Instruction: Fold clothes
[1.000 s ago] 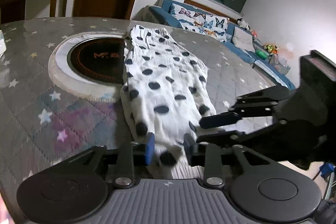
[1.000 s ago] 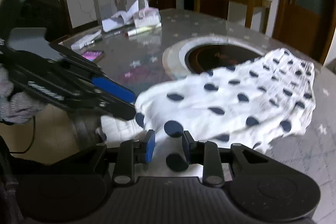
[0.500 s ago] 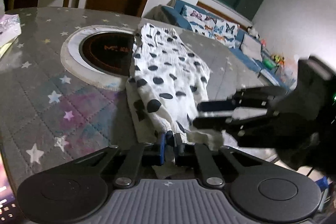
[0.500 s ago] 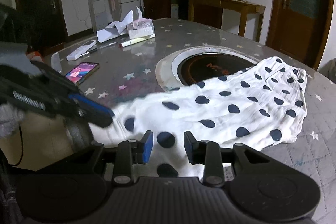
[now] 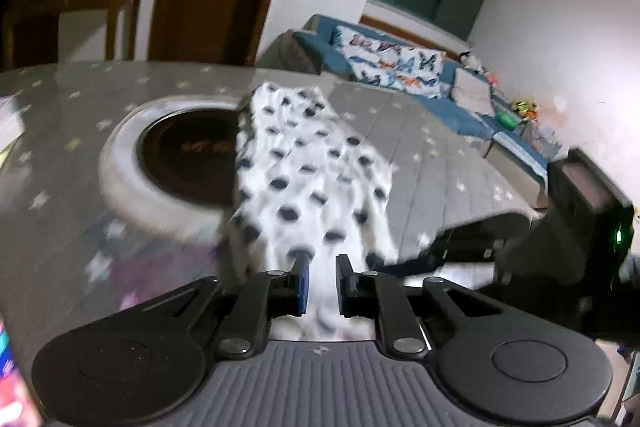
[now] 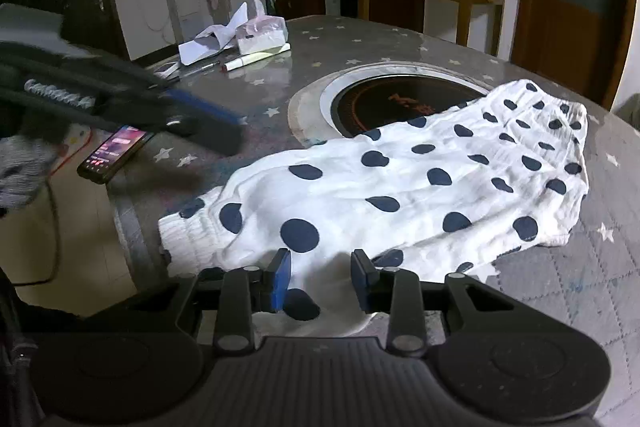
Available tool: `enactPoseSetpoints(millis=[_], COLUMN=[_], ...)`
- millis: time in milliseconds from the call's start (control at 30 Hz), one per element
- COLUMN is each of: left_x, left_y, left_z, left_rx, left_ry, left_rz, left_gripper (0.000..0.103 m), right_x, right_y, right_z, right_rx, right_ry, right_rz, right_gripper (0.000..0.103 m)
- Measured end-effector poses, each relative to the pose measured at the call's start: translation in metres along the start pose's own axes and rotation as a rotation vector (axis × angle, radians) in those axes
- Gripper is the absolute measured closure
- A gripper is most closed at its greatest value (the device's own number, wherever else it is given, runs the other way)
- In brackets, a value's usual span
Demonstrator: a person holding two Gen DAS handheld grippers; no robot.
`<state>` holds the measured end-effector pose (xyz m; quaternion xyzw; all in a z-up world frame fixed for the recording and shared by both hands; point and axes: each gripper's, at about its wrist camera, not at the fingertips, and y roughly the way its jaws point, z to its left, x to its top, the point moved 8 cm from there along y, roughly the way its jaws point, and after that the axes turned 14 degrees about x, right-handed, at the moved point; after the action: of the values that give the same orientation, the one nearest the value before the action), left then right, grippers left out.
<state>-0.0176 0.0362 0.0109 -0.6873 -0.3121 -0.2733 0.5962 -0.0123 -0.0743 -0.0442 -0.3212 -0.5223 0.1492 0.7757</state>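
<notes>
Where claws part, spotted garment (image 6: 400,187)

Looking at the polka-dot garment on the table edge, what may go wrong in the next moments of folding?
1. The polka-dot garment hangs partly over the table edge near both grippers, so it may slide off.
2. The left gripper is opening with cloth between its fingers; the hem may drop before the fold is made.
3. A phone lies at the table edge below the left gripper; a sweep of the arm might knock it off.
</notes>
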Motion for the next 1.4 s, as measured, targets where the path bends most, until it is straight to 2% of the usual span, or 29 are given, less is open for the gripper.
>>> enactPoseSetpoints(millis=[167, 267, 367, 467, 533, 633, 733, 833, 900, 1067, 1400], left_x=[0.002, -0.007, -0.011, -0.011, -0.011, -0.010, -0.008, -0.008, -0.008, -0.008, -0.008], left_y=[0.051, 0.074, 0.078, 0.077, 0.075, 0.075, 0.076, 0.076, 0.076, 0.077, 0.075], left_z=[0.000, 0.005, 0.007, 0.005, 0.003, -0.002, -0.006, -0.006, -0.007, -0.007, -0.007], left_rx=[0.000, 0.010, -0.014, -0.048, -0.074, -0.091, -0.094, -0.091, -0.093, -0.111, -0.147], left_ry=[-0.015, -0.029, -0.041, -0.042, -0.047, -0.047, -0.051, -0.065, -0.079, -0.094, -0.112], left_rz=[0.066, 0.122, 0.127, 0.128, 0.130, 0.137, 0.146, 0.148, 0.147, 0.149, 0.152], left_gripper=[0.079, 0.079, 0.078, 0.067, 0.054, 0.044, 0.038, 0.035, 0.033, 0.028, 0.023], right_x=[0.014, 0.030, 0.050, 0.071, 0.083, 0.099, 0.109, 0.113, 0.115, 0.113, 0.116], right_y=[-0.016, -0.025, -0.024, -0.020, -0.016, -0.008, 0.002, 0.011, 0.016, 0.032, 0.056], right_z=[-0.025, -0.060, -0.105, -0.157, -0.190, -0.243, -0.290, -0.320, -0.340, -0.359, -0.363], right_rx=[-0.037, -0.103, -0.161, -0.220, -0.252, -0.299, -0.333, -0.335, -0.336, -0.337, -0.349], right_ry=[0.035, 0.063, 0.100, 0.141, 0.177, 0.232, 0.282, 0.327, 0.356, 0.375, 0.340], right_rz=[-0.039, -0.064, -0.087, -0.119, -0.138, -0.166, -0.188, -0.200, -0.208, -0.192, -0.165], right_gripper=[0.070, 0.064, 0.064, 0.064, 0.064, 0.062, 0.059, 0.058, 0.053, 0.052, 0.053])
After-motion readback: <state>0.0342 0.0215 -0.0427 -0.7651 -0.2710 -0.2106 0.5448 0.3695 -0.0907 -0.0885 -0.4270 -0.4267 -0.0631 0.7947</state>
